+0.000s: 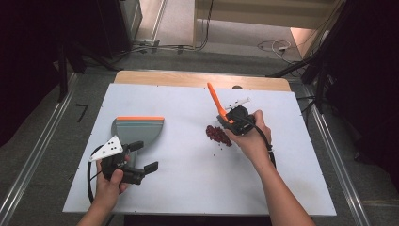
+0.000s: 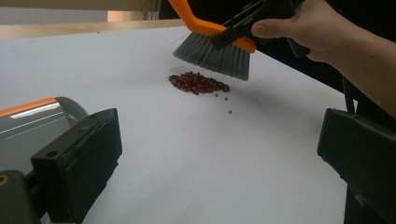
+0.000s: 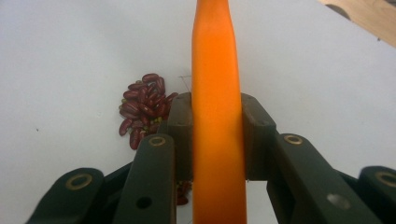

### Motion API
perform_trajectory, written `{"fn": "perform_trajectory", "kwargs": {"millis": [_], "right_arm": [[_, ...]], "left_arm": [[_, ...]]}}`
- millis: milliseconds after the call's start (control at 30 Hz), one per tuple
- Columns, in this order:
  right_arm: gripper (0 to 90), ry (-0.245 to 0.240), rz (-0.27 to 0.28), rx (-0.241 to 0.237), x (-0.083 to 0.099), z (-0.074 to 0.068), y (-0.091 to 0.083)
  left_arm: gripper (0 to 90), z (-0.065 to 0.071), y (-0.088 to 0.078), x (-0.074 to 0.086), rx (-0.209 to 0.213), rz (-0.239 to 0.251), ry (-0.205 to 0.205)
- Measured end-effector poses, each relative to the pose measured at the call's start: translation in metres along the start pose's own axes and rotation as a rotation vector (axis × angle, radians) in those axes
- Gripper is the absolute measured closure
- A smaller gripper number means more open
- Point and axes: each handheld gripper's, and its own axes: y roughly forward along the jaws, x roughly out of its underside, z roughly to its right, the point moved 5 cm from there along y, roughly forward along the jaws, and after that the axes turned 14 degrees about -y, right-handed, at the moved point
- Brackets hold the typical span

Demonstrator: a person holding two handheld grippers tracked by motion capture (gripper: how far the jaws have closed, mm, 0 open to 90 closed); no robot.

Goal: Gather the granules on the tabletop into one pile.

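- Nearest the person, the left gripper (image 1: 143,157) sits low over the white table (image 1: 188,188) with its jaws spread wide and nothing between them; in the left gripper view they stand far apart on either side of bare tabletop.
- Just beyond it lies the grey dustpan (image 1: 137,132) with its orange edge strip, flat on the table, touching neither gripper. If it stays unheld, I judge that a firm sweep could push it back, or beans could slide under its lip.
- Further right, the pile of red kidney beans (image 1: 217,134) lies in a tight heap well apart from the dustpan, with a few loose beans (image 2: 223,98) strayed on its near side. A fast stroke over that wide gap would likely scatter them, and the strays may be missed.
- Over the pile hangs the hand brush (image 2: 215,49): in the left gripper view its grey bristles hover above the far side of the beans, not touching them. Coming down too far forward would leave beans behind it; pressing hard would splay the bristles and flick beans off the board.
- The right gripper (image 3: 217,135) pinches the brush's orange handle (image 3: 216,93), jaws pressed against its two sides. The smooth, tapered handle could twist in that narrow hold once the bristles drag.
- Farthest off, a white syringe-like object (image 1: 237,102) lies behind the brush; a high backswing might knock it.
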Motion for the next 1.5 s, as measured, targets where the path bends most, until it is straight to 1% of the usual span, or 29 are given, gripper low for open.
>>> {"fn": "perform_trajectory", "kwargs": {"millis": [33, 133, 167, 200, 233, 300, 333, 367, 400, 433, 500, 600, 633, 667, 700, 767, 800, 833, 900, 933, 1000, 1033, 1067, 1100, 1167, 1200, 1267, 1333, 1500], "right_arm": [[68.7, -0.016, 0.005, 0.001, 0.000, 0.001, -0.001], [68.6, -0.033, 0.002, 0.003, 0.003, 0.004, -0.002], [68.6, -0.028, 0.008, -0.001, 0.004, 0.005, -0.003], [68.6, -0.030, 0.017, -0.009, 0.005, 0.005, -0.005], [68.6, -0.042, 0.037, -0.029, 0.006, 0.004, -0.008], [68.6, -0.096, 0.086, -0.094, 0.006, -0.001, -0.014], [68.6, -0.123, 0.100, -0.131, 0.007, -0.006, -0.018], [68.6, -0.168, 0.112, -0.157, 0.008, -0.010, -0.022], [68.6, -0.210, 0.112, -0.183, 0.009, -0.017, -0.026], [68.6, -0.264, 0.116, -0.216, 0.011, -0.024, -0.029], [68.6, -0.328, 0.113, -0.295, 0.014, -0.038, -0.034], [68.6, -0.381, 0.092, -0.398, 0.019, -0.055, -0.035], [68.6, -0.386, 0.087, -0.413, 0.020, -0.058, -0.033], [68.6, -0.404, 0.080, -0.444, 0.022, -0.061, -0.030], [68.6, -0.422, 0.077, -0.457, 0.023, -0.062, -0.025], [68.6, -0.437, 0.062, -0.459, 0.025, -0.059, -0.016], [68.6, -0.422, 0.073, -0.462, 0.025, -0.056, -0.014], [68.6, -0.411, 0.081, -0.476, 0.025, -0.053, -0.011], [68.6, -0.402, 0.086, -0.478, 0.025, -0.044, -0.007], [68.7, -0.400, 0.095, -0.477, 0.024, -0.040, -0.005], [68.7, -0.409, 0.106, -0.449, 0.022, -0.033, 0.000], [68.7, -0.403, 0.104, -0.465, 0.021, -0.030, 0.002], [68.7, -0.410, 0.112, -0.465, 0.020, -0.028, 0.003], [68.7, -0.407, 0.105, -0.451, 0.019, -0.026, 0.005], [68.7, -0.407, 0.110, -0.450, 0.016, -0.023, 0.007], [68.7, -0.410, 0.116, -0.437, 0.016, -0.022, 0.008], [68.7, -0.390, 0.110, -0.424, 0.014, -0.019, 0.009], [68.7, -0.388, 0.114, -0.415, 0.014, -0.018, 0.010], [68.6, -0.390, 0.129, -0.407, 0.013, -0.017, 0.002]], "left_arm": [[0.6, 0.000, 0.000, 0.000, 0.001, 0.001, -0.001], [0.6, 0.001, 0.000, 0.000, 0.001, 0.003, 0.001], [0.6, 0.001, 0.000, 0.000, 0.001, 0.002, 0.001], [0.6, 0.001, 0.000, 0.000, 0.001, 0.002, 0.000], [0.6, 0.000, 0.000, 0.000, 0.001, 0.001, 0.000], [0.6, 0.000, 0.000, 0.000, 0.001, 0.001, -0.001], [0.6, 0.000, 0.000, 0.000, 0.000, 0.003, -0.003], [0.6, 0.000, 0.000, 0.000, 0.000, 0.002, -0.005], [0.6, 0.000, 0.001, 0.000, 0.000, 0.001, -0.005], [0.6, -0.001, 0.001, 0.000, 0.000, 0.002, -0.005], [0.6, 0.000, 0.001, 0.000, 0.001, 0.001, -0.004], [0.6, 0.001, 0.001, 0.000, 0.001, 0.002, -0.004], [0.6, 0.001, 0.001, 0.000, 0.001, 0.003, -0.004], [0.6, 0.002, 0.002, 0.000, 0.002, 0.003, -0.004], [0.6, 0.002, 0.002, 0.000, 0.002, 0.003, -0.004], [0.6, 0.002, 0.002, 0.000, 0.003, 0.003, -0.004], [0.6, 0.002, 0.001, 0.001, 0.002, 0.001, -0.004], [0.6, 0.001, 0.001, 0.000, 0.003, 0.003, -0.005], [0.6, 0.000, 0.001, 0.000, 0.002, 0.003, -0.007], [0.6, 0.000, 0.001, 0.000, 0.001, 0.003, -0.010], [0.6, 0.000, 0.002, 0.000, 0.001, 0.004, -0.011], [0.6, 0.000, 0.002, 0.000, 0.001, 0.003, -0.010], [0.6, 0.000, 0.002, 0.000, 0.001, 0.003, -0.009], [0.6, 0.000, 0.002, 0.000, 0.001, 0.003, -0.009], [0.6, 0.000, 0.001, 0.000, 0.001, 0.004, -0.010], [0.6, 0.000, 0.001, 0.000, 0.000, 0.004, -0.010], [0.6, 0.000, 0.001, 0.000, 0.001, 0.002, -0.008], [0.6, 0.000, 0.001, 0.001, 0.001, 0.002, -0.008], [0.6, 0.000, 0.001, 0.000, 0.001, 0.003, -0.009]]}}
